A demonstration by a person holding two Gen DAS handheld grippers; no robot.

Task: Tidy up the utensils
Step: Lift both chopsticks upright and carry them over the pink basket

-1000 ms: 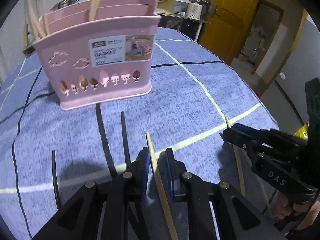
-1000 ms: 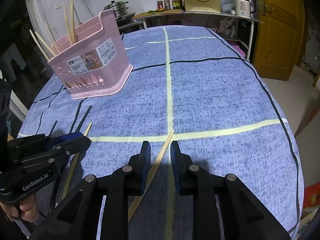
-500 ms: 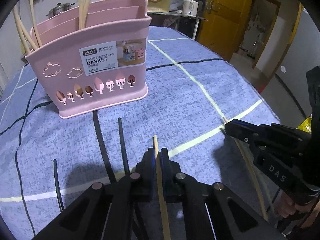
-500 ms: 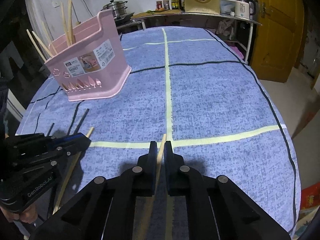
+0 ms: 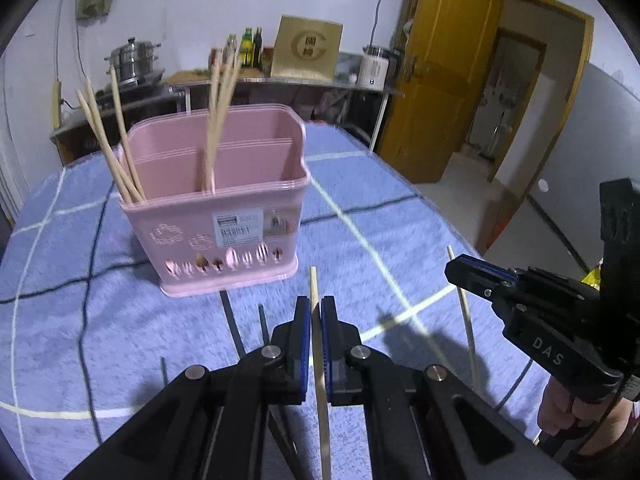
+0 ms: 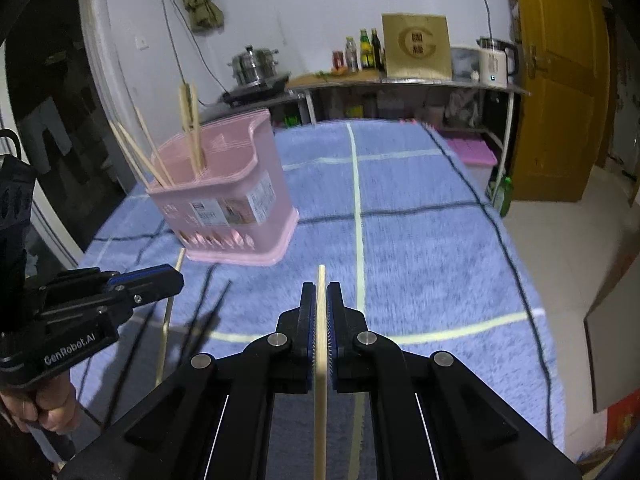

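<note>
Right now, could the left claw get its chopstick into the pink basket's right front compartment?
Probably yes. The left claw is shut on a wooden chopstick, and the pink chopstick basket stands just ahead on the blue cloth with nothing between. That compartment's opening looks free; the right claw is off to the side.

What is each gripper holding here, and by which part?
Left gripper and right gripper each clamp one wooden chopstick just below its far tip.
</note>
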